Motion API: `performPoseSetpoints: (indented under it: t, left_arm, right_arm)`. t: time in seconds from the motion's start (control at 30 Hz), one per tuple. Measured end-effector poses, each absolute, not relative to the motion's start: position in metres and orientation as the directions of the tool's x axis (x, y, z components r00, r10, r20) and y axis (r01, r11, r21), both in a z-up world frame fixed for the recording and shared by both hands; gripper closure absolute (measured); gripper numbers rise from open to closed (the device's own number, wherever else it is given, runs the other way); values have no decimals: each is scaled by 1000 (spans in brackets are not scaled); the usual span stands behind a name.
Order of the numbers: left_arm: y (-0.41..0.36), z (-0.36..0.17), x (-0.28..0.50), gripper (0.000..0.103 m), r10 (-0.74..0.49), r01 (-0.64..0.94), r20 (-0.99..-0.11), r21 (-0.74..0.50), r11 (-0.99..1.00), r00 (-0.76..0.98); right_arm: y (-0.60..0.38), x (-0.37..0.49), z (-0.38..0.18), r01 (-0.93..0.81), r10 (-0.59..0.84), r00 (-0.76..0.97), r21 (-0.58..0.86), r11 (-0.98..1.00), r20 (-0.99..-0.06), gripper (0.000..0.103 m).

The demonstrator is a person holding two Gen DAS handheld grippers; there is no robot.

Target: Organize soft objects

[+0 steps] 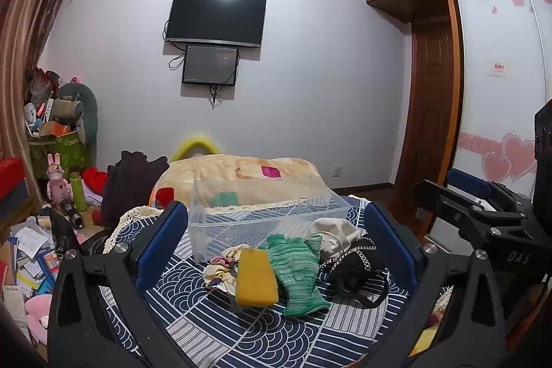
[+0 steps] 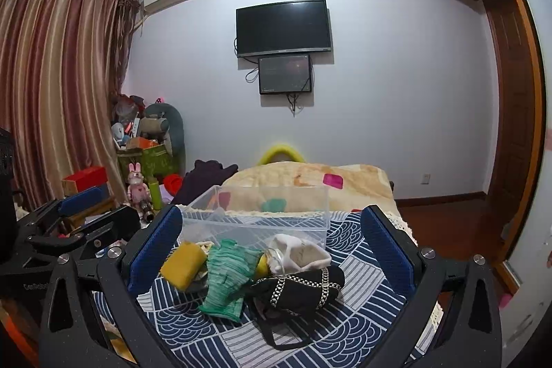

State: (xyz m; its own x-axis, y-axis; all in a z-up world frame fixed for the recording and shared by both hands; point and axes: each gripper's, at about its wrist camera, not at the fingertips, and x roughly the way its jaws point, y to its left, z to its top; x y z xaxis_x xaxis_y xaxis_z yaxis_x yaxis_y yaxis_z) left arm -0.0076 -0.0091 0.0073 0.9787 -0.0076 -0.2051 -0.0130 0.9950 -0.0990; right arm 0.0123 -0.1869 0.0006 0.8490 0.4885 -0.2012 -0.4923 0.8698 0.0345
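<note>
On the blue-and-white patterned cloth (image 1: 241, 333) lies a small pile: a yellow sponge (image 1: 256, 276), a green knitted glove (image 1: 296, 271), a black pouch with white trim (image 1: 355, 268), a cream cloth (image 1: 333, 231) and a multicoloured fabric piece (image 1: 220, 268). Behind them stands a clear plastic bin (image 1: 262, 216), apparently with nothing in it. My left gripper (image 1: 276, 244) is open, its blue pads wide on either side of the pile and above it. My right gripper (image 2: 272, 244) is open too, framing the sponge (image 2: 183, 264), glove (image 2: 227, 275), pouch (image 2: 300, 285) and bin (image 2: 262, 212).
A beige blanket (image 1: 241, 175) is bunched up behind the bin. Clutter of toys, papers and boxes (image 1: 41, 230) fills the floor at left by the curtain (image 2: 51, 75). A wardrobe (image 1: 500, 75) and wooden door stand right. A TV (image 1: 215, 16) hangs on the far wall.
</note>
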Motion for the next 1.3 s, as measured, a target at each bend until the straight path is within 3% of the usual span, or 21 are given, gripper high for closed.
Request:
performPoseSetpoints:
  t: [1.3]
  left_arm:
    - [-4,9,-13,0,-5,-15,-191,-102,995,982]
  right_arm:
    - [-186,9,2,-507,505,842,42,861,-191,0]
